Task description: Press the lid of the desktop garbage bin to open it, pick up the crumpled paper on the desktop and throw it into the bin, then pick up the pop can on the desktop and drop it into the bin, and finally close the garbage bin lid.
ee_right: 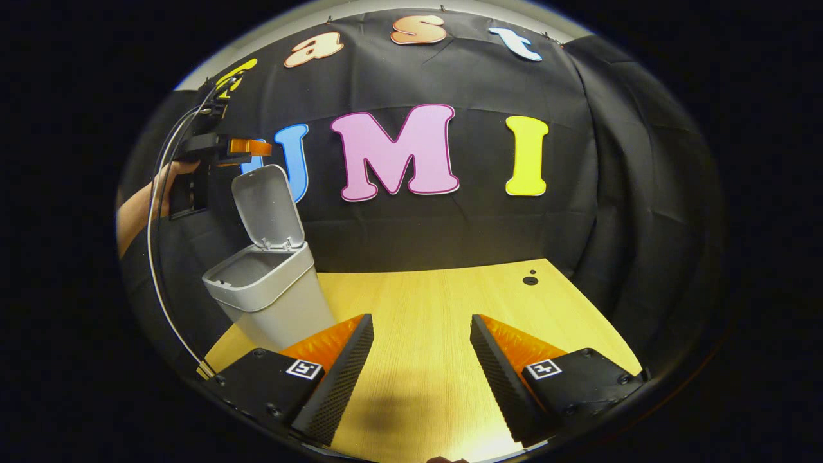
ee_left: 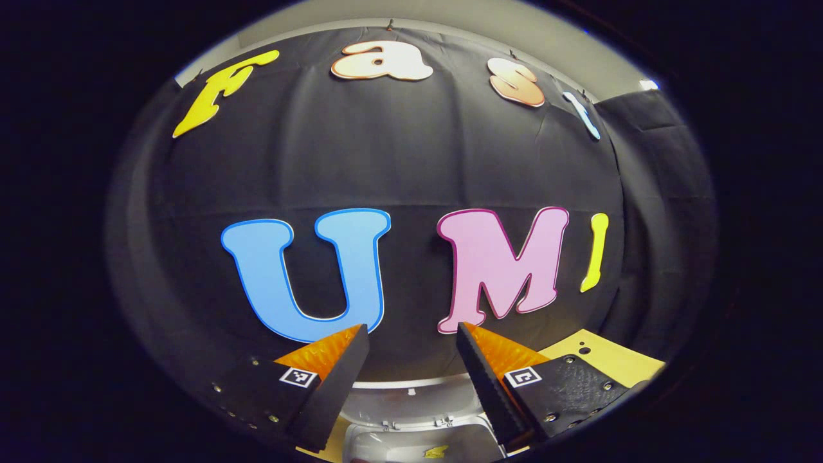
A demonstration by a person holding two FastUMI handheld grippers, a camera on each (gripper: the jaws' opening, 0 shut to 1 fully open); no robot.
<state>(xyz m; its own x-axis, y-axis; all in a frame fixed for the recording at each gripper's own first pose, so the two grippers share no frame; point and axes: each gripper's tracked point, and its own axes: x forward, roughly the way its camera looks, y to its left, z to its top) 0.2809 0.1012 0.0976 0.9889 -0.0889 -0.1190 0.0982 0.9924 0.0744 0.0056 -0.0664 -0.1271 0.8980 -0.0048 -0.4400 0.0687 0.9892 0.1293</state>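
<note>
The grey desktop bin [ee_right: 270,302] stands at the table's left with its lid [ee_right: 269,206] swung up and the opening bare. In the left gripper view the lid's inner face [ee_left: 411,402] and hinge lie just below my left gripper [ee_left: 412,328], which is open, holds nothing and points at the wall. Seen from the right gripper view, the left gripper [ee_right: 225,149] hangs in a hand just above the lid's top edge. My right gripper [ee_right: 422,317] is open over bare table to the bin's right. A small yellow patch [ee_left: 436,452] shows inside the bin; what it is I cannot tell.
The light wooden table [ee_right: 450,289] runs back to the black cloth wall. A small dark hole [ee_right: 530,280] sits near its far right corner. A cable [ee_right: 154,257] hangs from the left gripper down past the bin's left side.
</note>
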